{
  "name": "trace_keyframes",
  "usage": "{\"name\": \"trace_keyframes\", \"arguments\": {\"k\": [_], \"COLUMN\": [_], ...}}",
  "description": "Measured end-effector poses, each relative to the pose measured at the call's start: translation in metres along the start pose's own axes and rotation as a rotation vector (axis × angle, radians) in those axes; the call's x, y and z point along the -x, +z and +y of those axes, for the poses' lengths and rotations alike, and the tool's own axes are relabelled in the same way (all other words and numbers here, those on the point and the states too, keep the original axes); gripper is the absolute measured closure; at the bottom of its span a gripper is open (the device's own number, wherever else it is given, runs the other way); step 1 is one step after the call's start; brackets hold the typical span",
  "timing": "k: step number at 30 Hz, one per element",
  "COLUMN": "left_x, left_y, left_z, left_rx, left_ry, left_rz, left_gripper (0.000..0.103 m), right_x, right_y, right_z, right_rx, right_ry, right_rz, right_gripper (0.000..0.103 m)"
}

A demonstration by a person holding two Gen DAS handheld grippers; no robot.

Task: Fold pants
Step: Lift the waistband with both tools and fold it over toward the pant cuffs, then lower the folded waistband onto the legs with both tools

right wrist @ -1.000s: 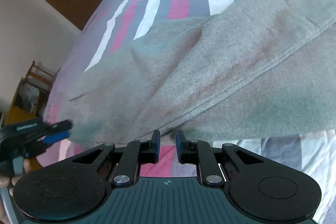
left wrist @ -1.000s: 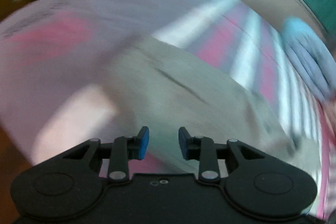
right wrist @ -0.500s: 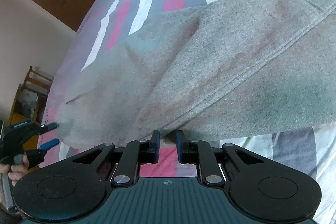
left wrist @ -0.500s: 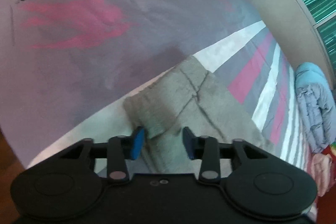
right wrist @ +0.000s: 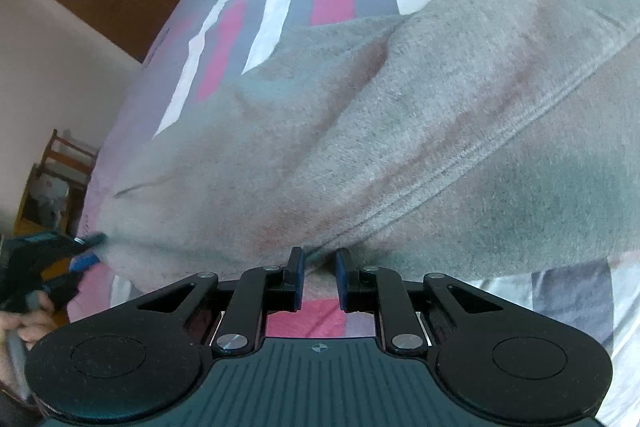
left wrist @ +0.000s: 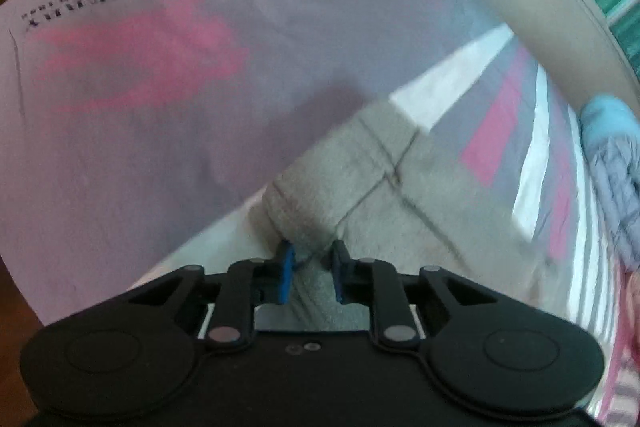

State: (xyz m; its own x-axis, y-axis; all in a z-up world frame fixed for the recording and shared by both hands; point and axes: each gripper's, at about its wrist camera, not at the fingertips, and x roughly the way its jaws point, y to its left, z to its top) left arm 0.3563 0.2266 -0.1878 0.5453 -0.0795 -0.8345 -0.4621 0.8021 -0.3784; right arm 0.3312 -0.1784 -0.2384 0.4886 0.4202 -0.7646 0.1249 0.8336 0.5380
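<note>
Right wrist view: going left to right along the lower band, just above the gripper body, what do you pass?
Person's hand → left gripper at the pants' corner → right gripper at the grey pants edge → striped bedsheet.
</note>
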Motion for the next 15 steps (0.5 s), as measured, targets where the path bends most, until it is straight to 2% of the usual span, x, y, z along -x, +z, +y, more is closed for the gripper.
{"name": "trace_keyframes", "arguments": {"k": [3, 5, 7, 11, 13, 15], "left_x": [0.023, 0.043, 0.054, 0.042, 0.028, 0.014], "left_y": [-0.005, -0.014, -0.028, -0.068, -0.096, -0.119], "left_z": [-0.018, -0.038, -0.064, -0.112, -0.132, -0.149], "left_rx": [-0.080, -0.161, -0.251, -0.334, -0.373, -0.404], "left_ry": [0.026, -0.003, -0.038, -0.158, -0.173, -0.158], "left_rz": [-0.045, -0.076, -0.071, 0.055, 0.123, 0.148], "left_gripper": [0.085, 0.085, 0.085, 0.084, 0.085, 0.085], "right_x": [0.004, 0.013, 0.022, 0.036, 0.040, 0.043], "right_y": [-0.001, 0.001, 0.006, 0.016, 0.020, 0.024], "right_z": [-0.007, -0.016, -0.030, -0.063, -0.077, -0.085], "right_rx": [-0.009, -0.007, -0.023, -0.084, -0.118, -0.133], "right_ry": [0.006, -0.006, -0.020, -0.078, -0.092, -0.107], "right_rz": [0.011, -0.004, -0.023, -0.062, -0.069, -0.079], "right_gripper": [0.086, 0.086, 0.086, 0.086, 0.086, 0.086]}}
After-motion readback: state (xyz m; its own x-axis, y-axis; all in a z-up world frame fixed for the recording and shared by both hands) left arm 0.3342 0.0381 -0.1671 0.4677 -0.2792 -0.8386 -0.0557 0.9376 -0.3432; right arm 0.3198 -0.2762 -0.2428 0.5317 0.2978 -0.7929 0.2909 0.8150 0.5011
